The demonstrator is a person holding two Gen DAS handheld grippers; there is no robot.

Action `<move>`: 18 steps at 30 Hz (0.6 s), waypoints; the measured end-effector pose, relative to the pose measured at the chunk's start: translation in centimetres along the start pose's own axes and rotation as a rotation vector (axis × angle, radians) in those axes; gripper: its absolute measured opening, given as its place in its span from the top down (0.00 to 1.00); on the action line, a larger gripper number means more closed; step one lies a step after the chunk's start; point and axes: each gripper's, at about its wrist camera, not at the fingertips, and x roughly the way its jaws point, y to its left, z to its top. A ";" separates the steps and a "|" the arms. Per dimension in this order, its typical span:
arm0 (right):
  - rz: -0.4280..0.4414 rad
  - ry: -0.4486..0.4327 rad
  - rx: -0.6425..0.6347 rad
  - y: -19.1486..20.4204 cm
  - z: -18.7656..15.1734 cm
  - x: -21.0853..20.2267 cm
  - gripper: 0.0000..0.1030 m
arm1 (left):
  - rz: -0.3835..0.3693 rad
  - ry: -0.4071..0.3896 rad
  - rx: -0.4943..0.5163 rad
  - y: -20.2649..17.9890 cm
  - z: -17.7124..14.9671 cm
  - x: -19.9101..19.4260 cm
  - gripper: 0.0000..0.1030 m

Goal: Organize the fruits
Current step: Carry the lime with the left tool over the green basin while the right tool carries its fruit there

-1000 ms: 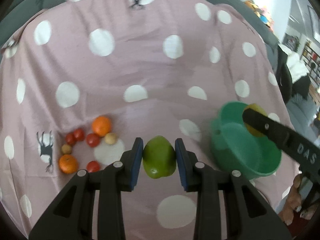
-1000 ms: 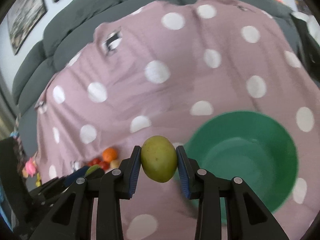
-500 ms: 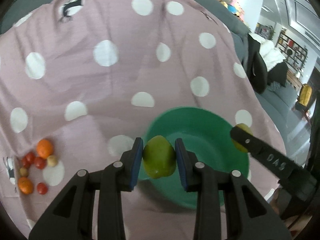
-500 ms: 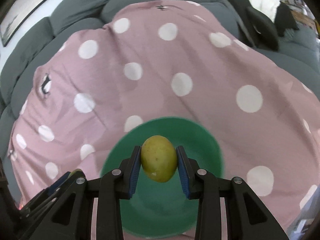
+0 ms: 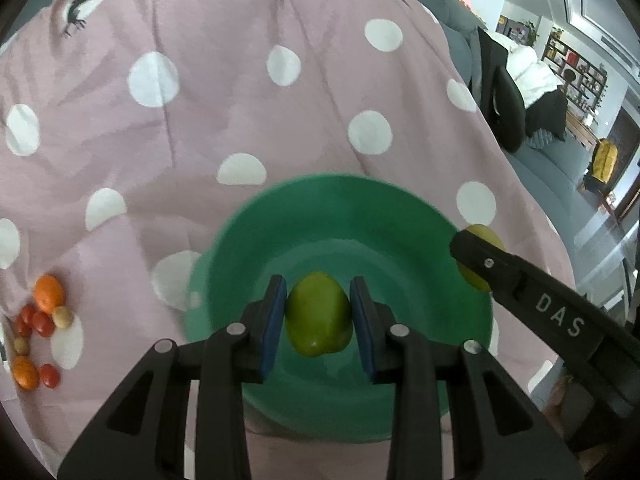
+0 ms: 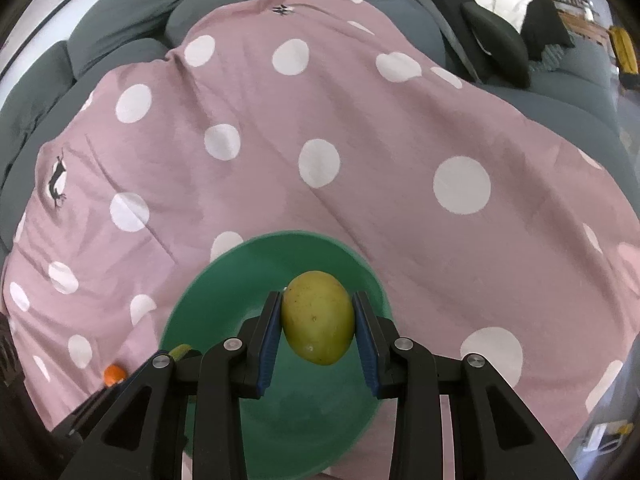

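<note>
Two fruits held over an empty green bowl, none yet dropped in; small fruits wait at far left.

From the left: a cluster of small fruits, oranges and red tomatoes, lies on the polka-dot cloth, well apart from the green bowl. The left gripper pinches a green fruit above the bowl's hollow. The right gripper pinches a yellow-green fruit over the bowl too. The bowl looks empty, so sorting has barely begun.
</note>
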 end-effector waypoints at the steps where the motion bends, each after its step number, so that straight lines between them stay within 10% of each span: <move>1: -0.004 0.005 0.001 -0.1 0.0 0.1 0.65 | -0.005 0.005 0.003 -0.1 -0.1 0.2 0.68; 18: -0.034 0.059 0.005 -0.4 0.1 1.1 0.64 | -0.022 0.070 0.035 -1.9 -0.7 2.3 0.68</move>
